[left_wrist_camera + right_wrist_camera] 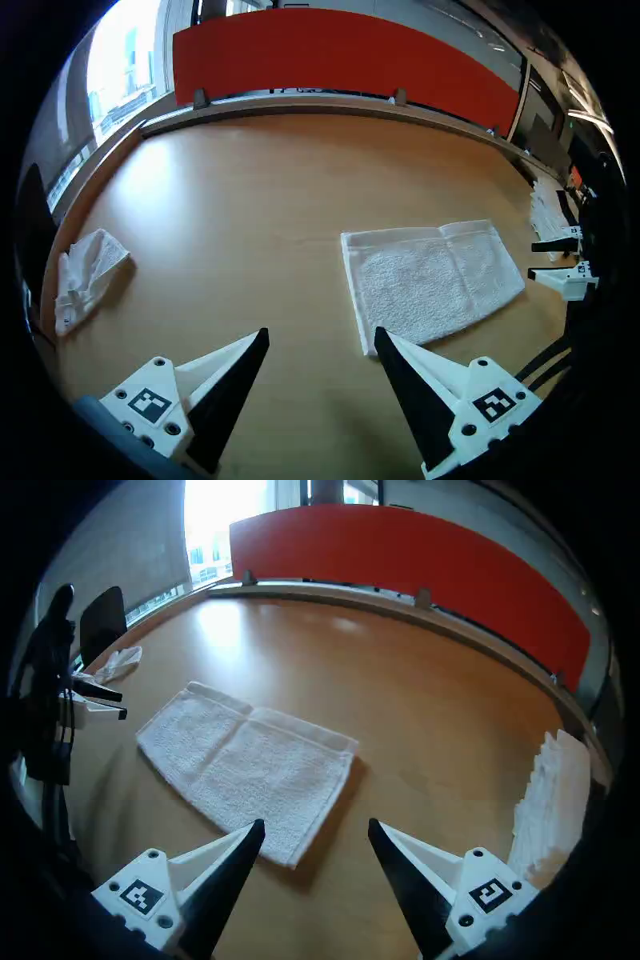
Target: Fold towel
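A white terry towel point(432, 280) lies flat on the wooden table point(264, 200), with one part folded over along a seam. My left gripper point(320, 332) hovers open just short of the towel's near corner, nothing between its fingers. The right gripper point(531, 262) shows at the towel's far right side, fingers apart. In the right gripper view the same towel point(248, 764) spreads ahead and to the left, and my right gripper point(314, 822) stands open above its near edge. The left gripper point(124, 706) sits beyond the towel's left end.
A crumpled white cloth point(84, 276) lies near the table's left edge. A stack of white towels point(552, 808) sits at the right edge. A red divider panel point(344, 56) runs along the table's back. A dark chair point(100, 624) stands by the window.
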